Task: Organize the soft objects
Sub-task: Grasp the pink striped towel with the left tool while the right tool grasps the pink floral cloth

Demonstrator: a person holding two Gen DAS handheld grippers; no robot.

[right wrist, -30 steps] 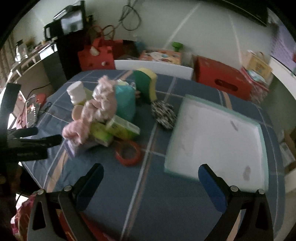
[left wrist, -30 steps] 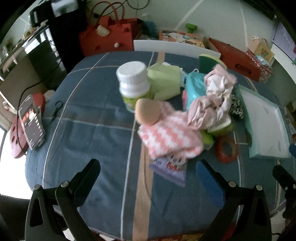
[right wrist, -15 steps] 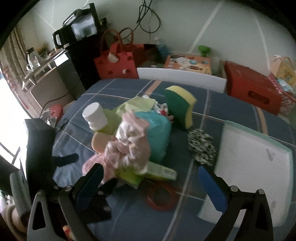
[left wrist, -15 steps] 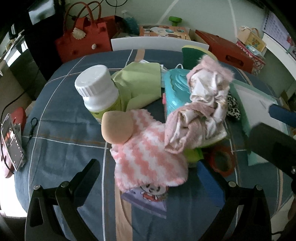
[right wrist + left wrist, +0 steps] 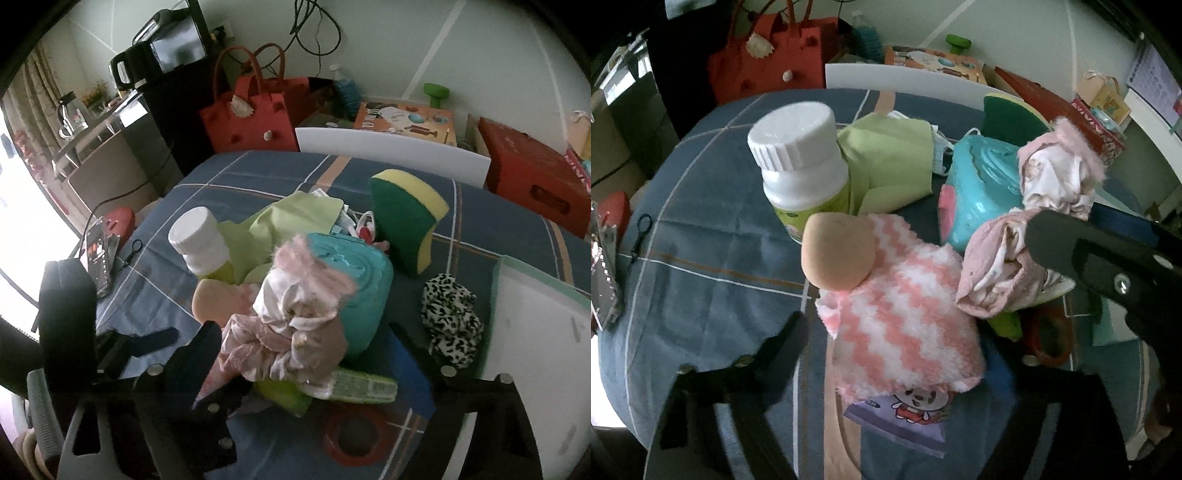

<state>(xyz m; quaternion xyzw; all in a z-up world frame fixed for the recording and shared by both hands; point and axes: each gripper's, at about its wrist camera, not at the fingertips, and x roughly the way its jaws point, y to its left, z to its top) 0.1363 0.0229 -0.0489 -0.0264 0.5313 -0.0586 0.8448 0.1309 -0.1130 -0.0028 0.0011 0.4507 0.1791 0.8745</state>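
Surface (image 5: 701, 258): blue checked cloth, carrying one heap of goods.
Pink-and-white knitted cloth (image 5: 905, 325): front of the heap, over a purple printed packet (image 5: 905, 417); now between the left gripper's (image 5: 897, 354) fingers, where a second ago it lay well ahead of them. The jaws have just been closing but show no contact.
Crumpled pink garment (image 5: 291, 332): atop the teal container (image 5: 365, 291); the right gripper (image 5: 306, 347), earlier over the white tray (image 5: 535, 332), now straddles it, jaws just narrowed, not visibly pressing.
White-capped bottle (image 5: 798, 162), green cloth (image 5: 890, 155), sponge (image 5: 410, 221): places unchanged.
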